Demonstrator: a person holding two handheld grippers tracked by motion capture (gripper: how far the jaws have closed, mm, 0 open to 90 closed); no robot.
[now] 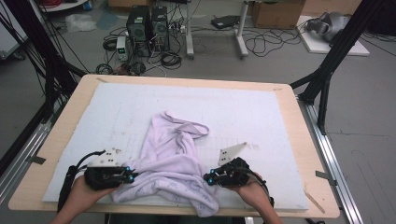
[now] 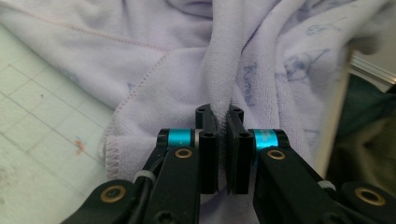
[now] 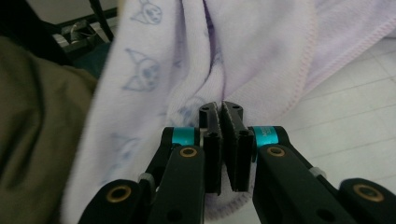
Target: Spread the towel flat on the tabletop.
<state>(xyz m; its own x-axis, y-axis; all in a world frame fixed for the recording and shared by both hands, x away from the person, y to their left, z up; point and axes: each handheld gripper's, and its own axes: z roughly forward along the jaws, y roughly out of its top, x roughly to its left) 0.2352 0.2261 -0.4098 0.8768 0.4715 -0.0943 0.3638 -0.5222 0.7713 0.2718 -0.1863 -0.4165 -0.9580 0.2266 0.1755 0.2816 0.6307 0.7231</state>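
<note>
A crumpled lavender towel (image 1: pixel 173 158) with faint blue cartoon prints lies on the near half of the white gridded mat (image 1: pixel 243 112). One corner droops over the table's front edge. My left gripper (image 1: pixel 133 176) is at the towel's left side, shut on a fold of it. In the left gripper view the jaws (image 2: pixel 220 112) pinch a ridge of the towel (image 2: pixel 187 60) beside its stitched hem. My right gripper (image 1: pixel 208 178) is at the towel's right side. In the right gripper view its jaws (image 3: pixel 220 108) are shut on a bunched fold of the towel (image 3: pixel 261 42).
The mat lies on a wooden table (image 1: pixel 303 140). Black frame posts (image 1: pixel 327 70) stand at both sides of the table. Computer towers (image 1: pixel 147 28) and loose cables sit on the floor beyond the far edge. Bare mat stretches behind and to the right of the towel.
</note>
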